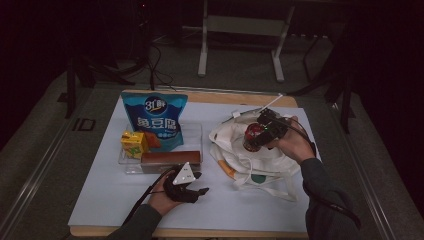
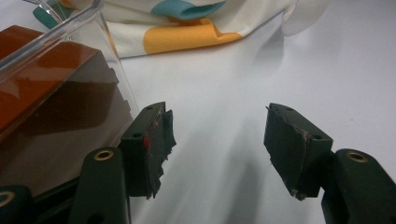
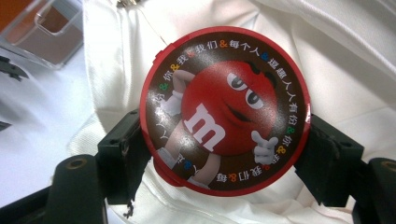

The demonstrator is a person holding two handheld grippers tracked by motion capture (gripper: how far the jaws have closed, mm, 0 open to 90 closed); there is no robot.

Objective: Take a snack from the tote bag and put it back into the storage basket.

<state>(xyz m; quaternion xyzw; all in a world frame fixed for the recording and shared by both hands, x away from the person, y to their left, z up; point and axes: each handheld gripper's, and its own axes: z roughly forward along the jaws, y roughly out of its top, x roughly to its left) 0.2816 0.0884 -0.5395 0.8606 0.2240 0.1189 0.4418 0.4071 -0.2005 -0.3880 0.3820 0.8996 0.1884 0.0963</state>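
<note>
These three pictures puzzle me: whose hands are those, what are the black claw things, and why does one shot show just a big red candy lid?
No robot here: a person at a table holds a hand tool with two black jaws in each hand. The wide picture comes from a camera above, looking down on the table. The other two come from small cameras riding on the tools, looking along their jaws.

The left gripper is open with nothing between its jaws, beside a clear plastic box. That box holds a blue snack bag, a yellow carton and a brown bar.

The right gripper grips a round red candy tin over a white cloth bag. Seen up close, its lid looks huge.
</note>
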